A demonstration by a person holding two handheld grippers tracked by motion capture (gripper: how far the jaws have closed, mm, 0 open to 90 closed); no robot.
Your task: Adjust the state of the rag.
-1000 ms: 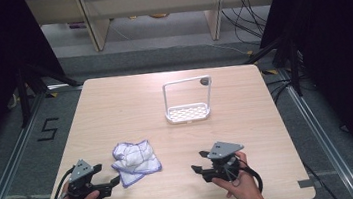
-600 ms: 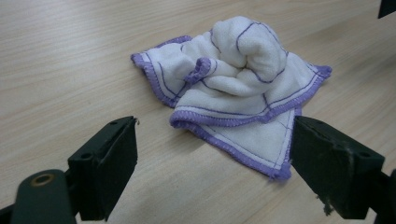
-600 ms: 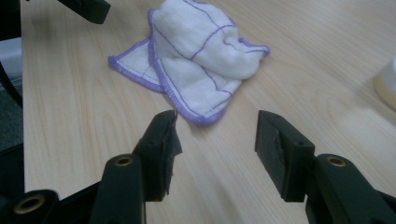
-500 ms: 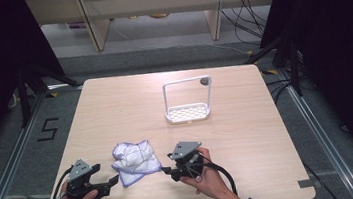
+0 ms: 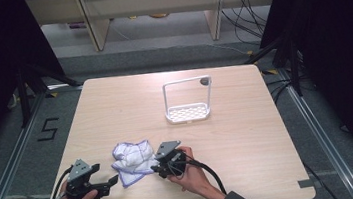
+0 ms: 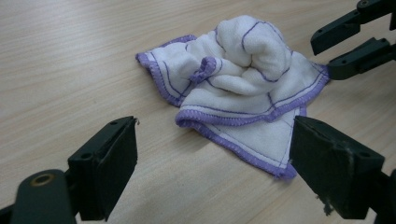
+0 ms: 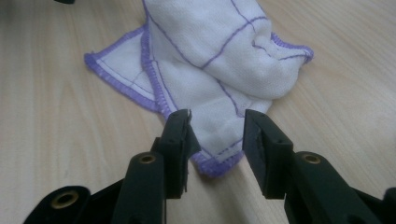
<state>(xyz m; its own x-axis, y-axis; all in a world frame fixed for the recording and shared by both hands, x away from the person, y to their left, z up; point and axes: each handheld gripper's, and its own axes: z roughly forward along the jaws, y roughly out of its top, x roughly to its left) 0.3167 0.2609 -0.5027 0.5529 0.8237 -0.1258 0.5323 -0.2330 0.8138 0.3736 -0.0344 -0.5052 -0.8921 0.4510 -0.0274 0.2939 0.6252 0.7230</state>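
A crumpled white cloth with purple stitching (image 5: pixel 132 157) (image 6: pixel 243 70) (image 7: pixel 215 60) lies on the wooden table (image 5: pixel 114 101) near its front edge. My left gripper (image 5: pixel 108 183) (image 6: pixel 215 122) rests just left of the cloth, wide open, and its jaws frame the cloth's near corner without touching it. My right gripper (image 5: pixel 154 168) (image 7: pixel 217 116) sits at the cloth's right edge with its jaws narrowly open. A purple-hemmed corner lies between them. In the left gripper view, the right gripper (image 6: pixel 322 58) has its two jaws on either side of the hem.
A white rack with a tall handle frame (image 5: pixel 188 110) stands upright on the table behind the cloth, to the right of centre. Dark floor and metal rails surround the table; shelving stands at the back.
My right gripper has moved left across the table to the cloth's right edge. The left gripper and the cloth have stayed in place.
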